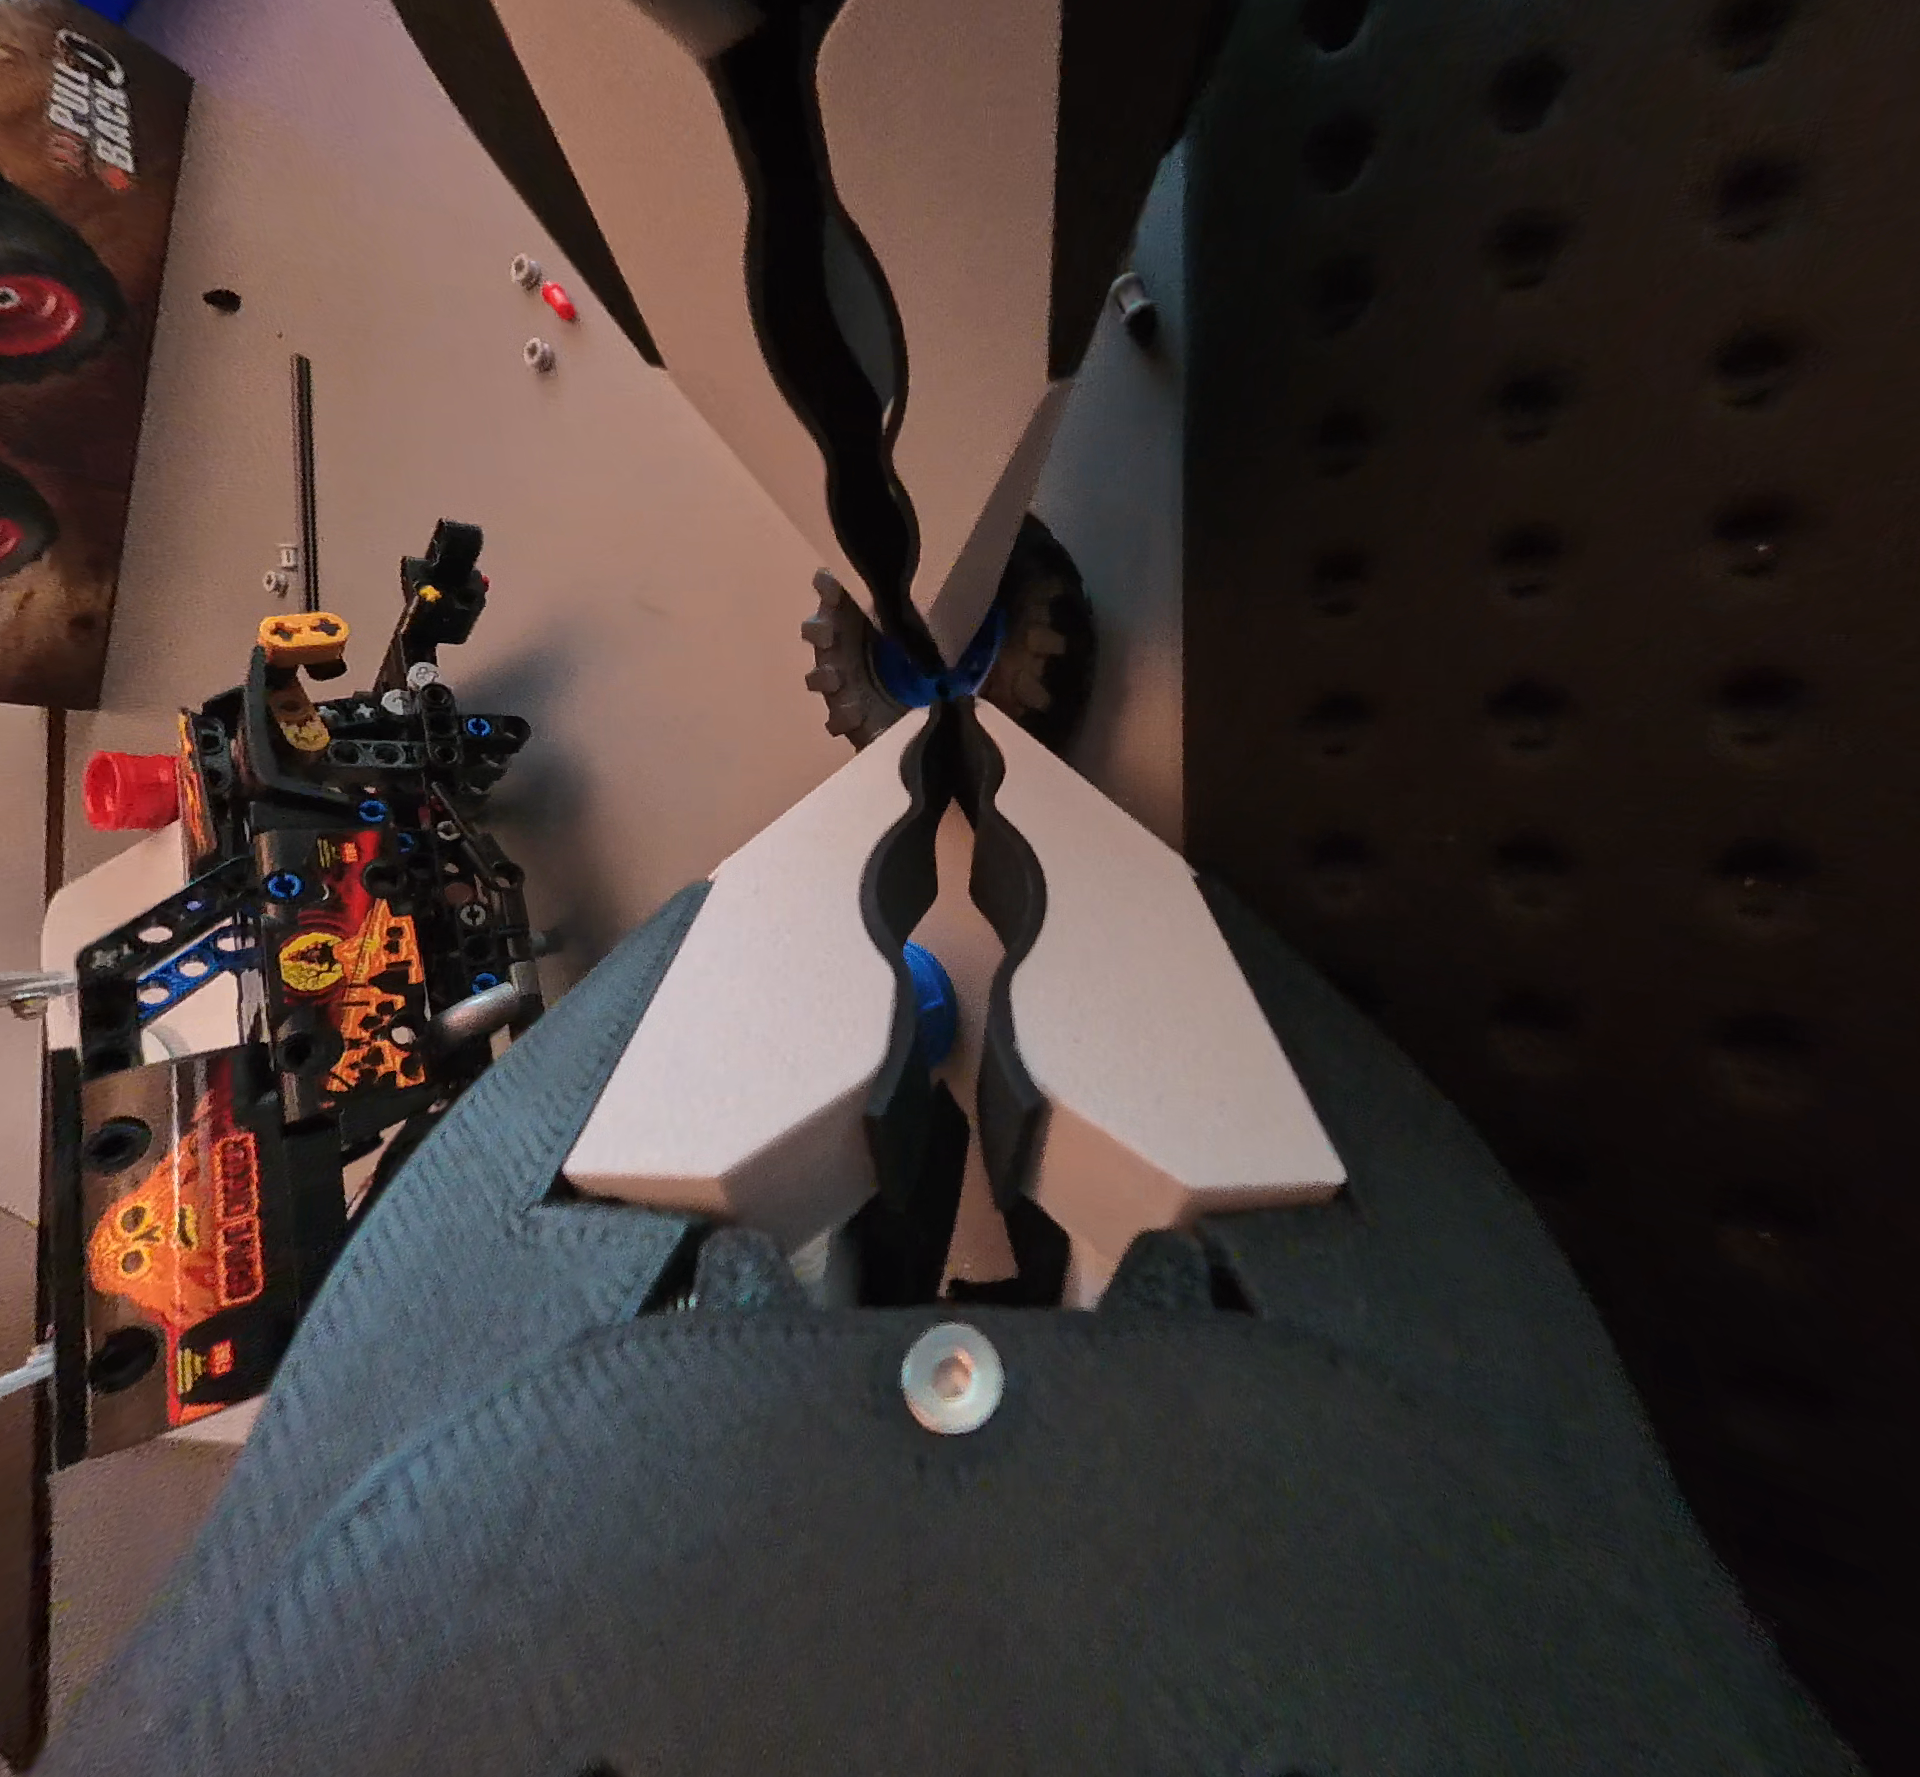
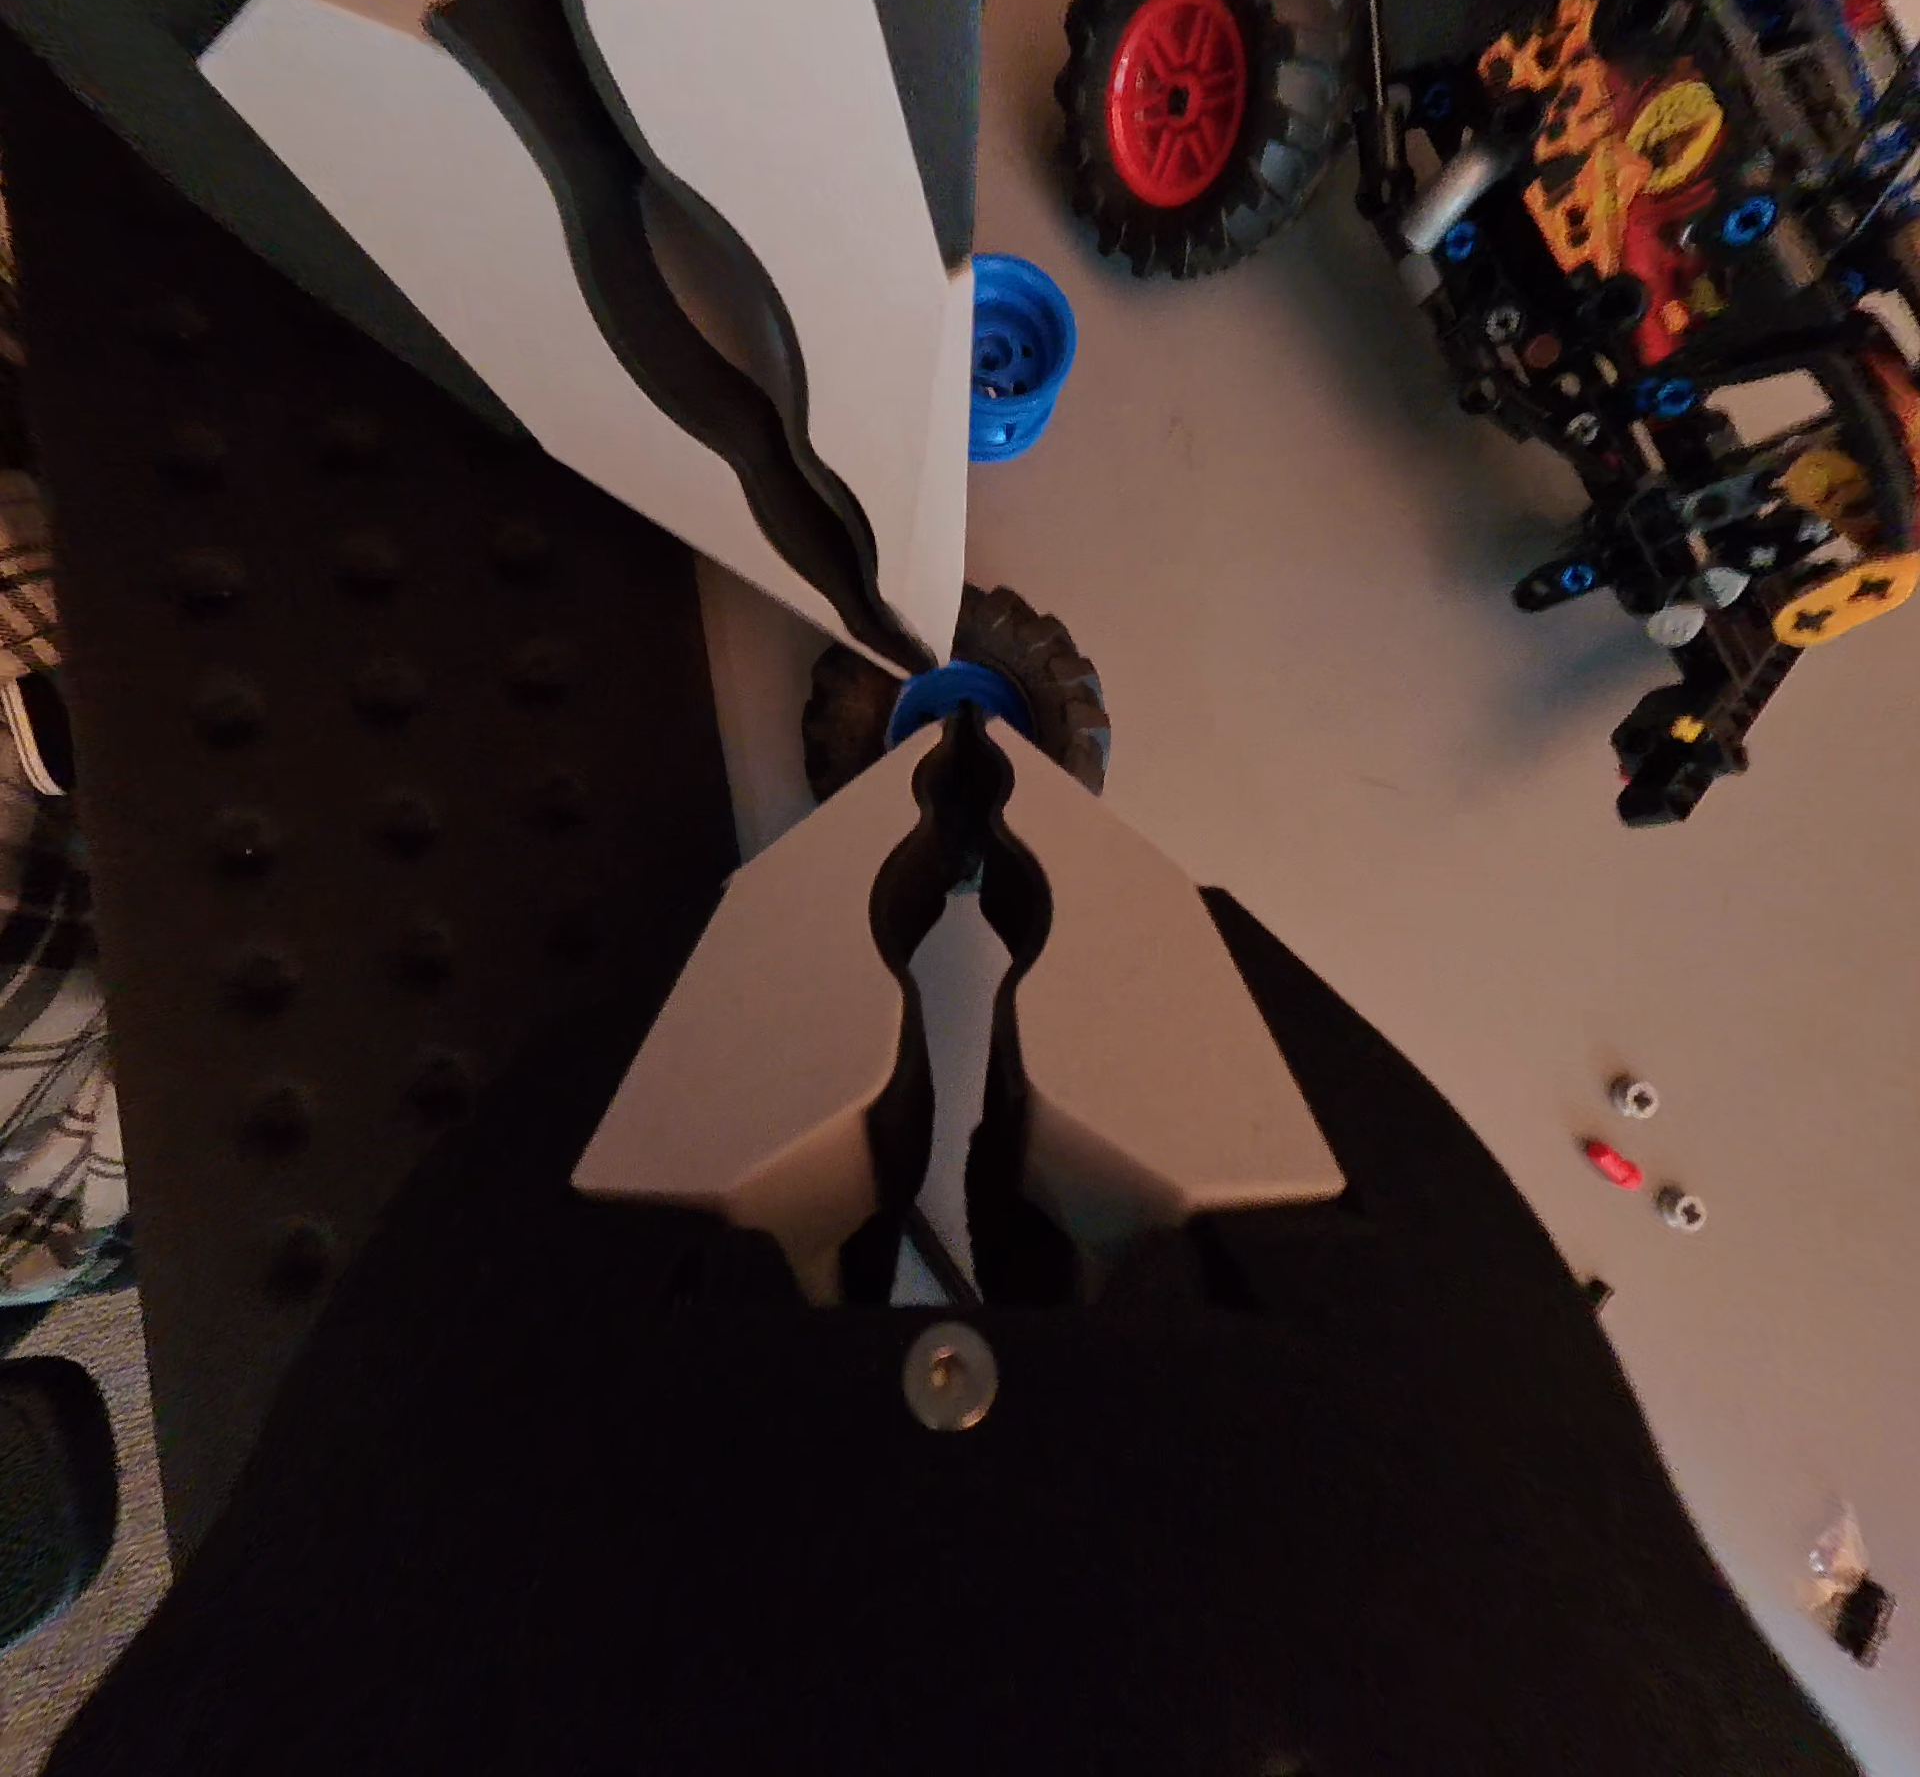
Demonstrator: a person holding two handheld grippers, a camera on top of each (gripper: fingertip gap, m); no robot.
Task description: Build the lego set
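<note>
Both grippers meet over the table (image 2: 1299,896); left gripper (image 1: 940,704) and right gripper (image 2: 961,704) each pinch the blue wheel hub (image 2: 951,693) inside its black tyre (image 2: 1060,678); press squarely, evenly, to seat it.

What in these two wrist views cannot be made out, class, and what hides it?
- Blue rim, left wrist view: mostly hidden by both hand-held grippers' tips.
- Black tyre, right wrist view: partly covered by fingers.
- Truck model, right wrist view: cut off by the right edge.
- Grey bushes, left wrist view: too small for detail.
</note>
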